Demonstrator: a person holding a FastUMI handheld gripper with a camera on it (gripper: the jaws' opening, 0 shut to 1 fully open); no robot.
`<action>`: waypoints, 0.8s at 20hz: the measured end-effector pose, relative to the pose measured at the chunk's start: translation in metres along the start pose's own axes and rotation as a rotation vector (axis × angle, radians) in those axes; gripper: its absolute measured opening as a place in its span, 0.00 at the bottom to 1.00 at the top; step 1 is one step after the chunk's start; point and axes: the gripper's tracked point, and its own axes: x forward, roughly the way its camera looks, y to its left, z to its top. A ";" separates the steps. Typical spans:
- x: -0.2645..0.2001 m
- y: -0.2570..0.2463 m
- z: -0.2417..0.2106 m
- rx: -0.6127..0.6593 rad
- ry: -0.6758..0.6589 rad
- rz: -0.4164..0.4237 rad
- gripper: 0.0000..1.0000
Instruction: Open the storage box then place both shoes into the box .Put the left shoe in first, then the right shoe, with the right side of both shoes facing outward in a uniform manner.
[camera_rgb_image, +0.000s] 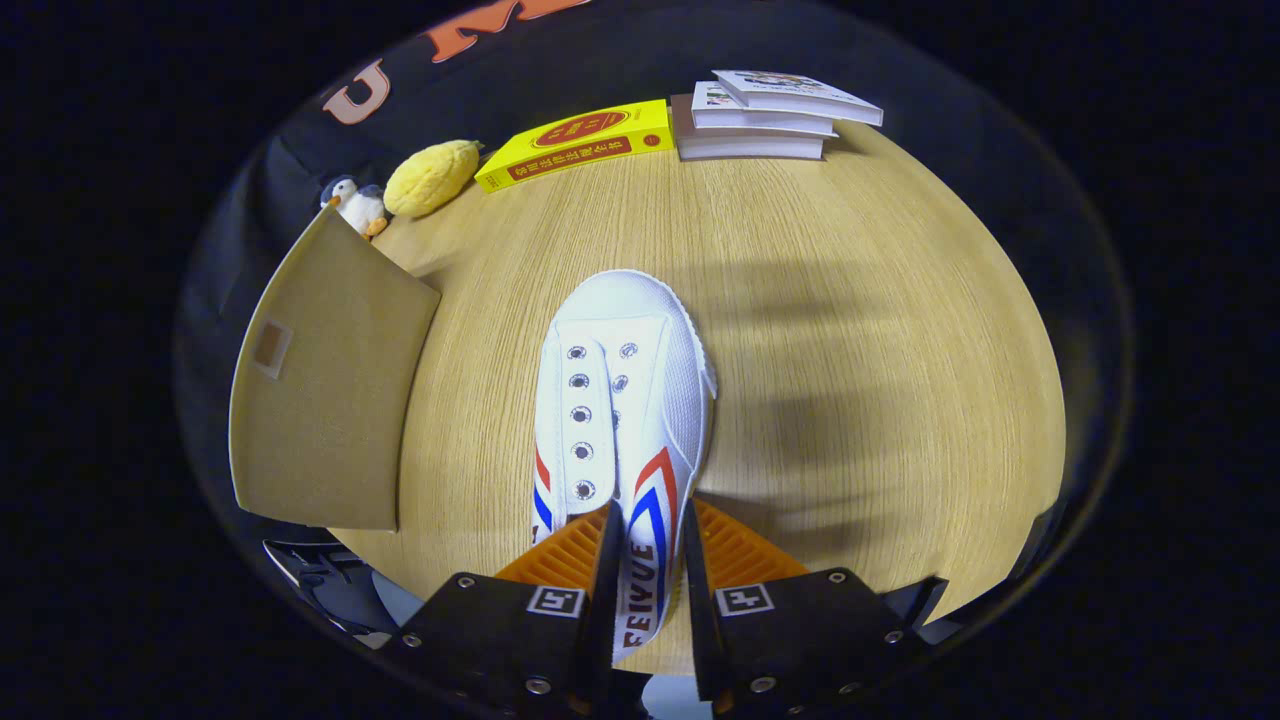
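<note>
- Gripping the white shoe (625, 400) by one side wall near the heel, the jaws stand narrow with a finger on each face of that wall; the toe points away across the bench (850, 300).
- Risk: the thin canvas hold could let the toe sag or swing, spoiling the required facing.
- Risk: the storage box flap (320, 390) stands open just left; a swinging toe could catch its edge.
- Which shoe this is cannot be told.
</note>
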 end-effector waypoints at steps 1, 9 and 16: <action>0.001 -0.003 0.000 0.049 -0.021 0.013 0.29; -0.024 0.015 0.029 0.403 -0.165 0.196 0.00; -0.087 0.079 0.084 0.333 -0.283 0.265 0.00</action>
